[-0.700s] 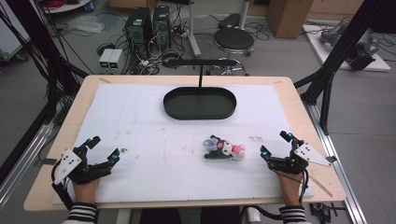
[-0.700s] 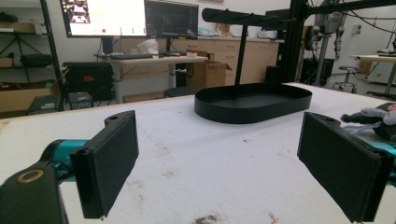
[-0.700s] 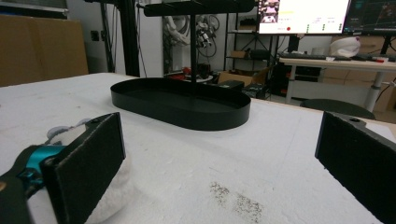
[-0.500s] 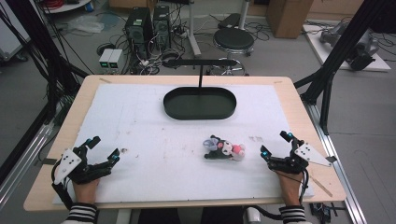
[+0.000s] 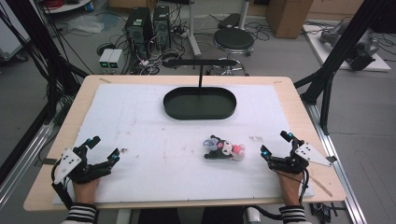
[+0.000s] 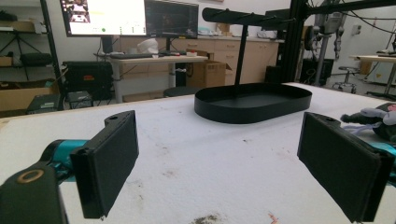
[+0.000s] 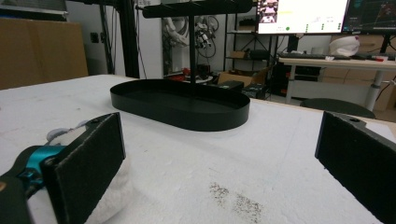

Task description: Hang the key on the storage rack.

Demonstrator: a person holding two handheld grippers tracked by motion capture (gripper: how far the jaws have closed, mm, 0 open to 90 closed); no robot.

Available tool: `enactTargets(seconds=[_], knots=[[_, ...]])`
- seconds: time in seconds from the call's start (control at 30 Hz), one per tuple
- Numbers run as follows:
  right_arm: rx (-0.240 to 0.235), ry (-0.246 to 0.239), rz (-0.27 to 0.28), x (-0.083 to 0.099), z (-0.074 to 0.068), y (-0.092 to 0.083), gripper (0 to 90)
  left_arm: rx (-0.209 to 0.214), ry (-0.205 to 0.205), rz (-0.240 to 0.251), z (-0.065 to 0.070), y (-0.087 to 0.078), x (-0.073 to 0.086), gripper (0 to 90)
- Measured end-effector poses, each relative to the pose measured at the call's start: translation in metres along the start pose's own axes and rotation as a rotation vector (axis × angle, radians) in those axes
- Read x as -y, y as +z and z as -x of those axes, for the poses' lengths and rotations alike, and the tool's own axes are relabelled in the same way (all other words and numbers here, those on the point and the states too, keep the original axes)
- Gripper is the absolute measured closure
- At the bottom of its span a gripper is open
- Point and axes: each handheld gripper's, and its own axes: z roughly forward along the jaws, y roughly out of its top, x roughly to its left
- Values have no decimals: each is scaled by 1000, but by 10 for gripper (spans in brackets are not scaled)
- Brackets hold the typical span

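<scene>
A person's 2 hands rest at the near edge of a white-covered table [image 5: 140,121], each holding a claw. The left claw [image 5: 103,150] sits at the near left, its jaws spread wide with nothing between them. The right claw [image 5: 276,144] lies at the near right, jaws likewise spread and empty. A small plush toy [image 5: 224,148] lies on the table just beside the right claw, on its left. A black oval tray [image 5: 200,103] with an upright stand sits farther back, well apart from both claws.
</scene>
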Motion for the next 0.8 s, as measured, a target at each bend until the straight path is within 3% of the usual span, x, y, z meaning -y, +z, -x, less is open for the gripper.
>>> enactTargets(seconds=[0.17,0.33,0.57,0.8], knots=[[0,3,7,0,1,0,5,0,-1,2,0,0,0,130],[-4,44,-12,-5,6,-1,5,0,-2,2,0,0,0,129],[-74,57,-47,-29,10,2,5,0,-2,0,0,0,0,129],[-170,-16,-106,-63,11,10,5,0,-2,0,0,0,0,129]])
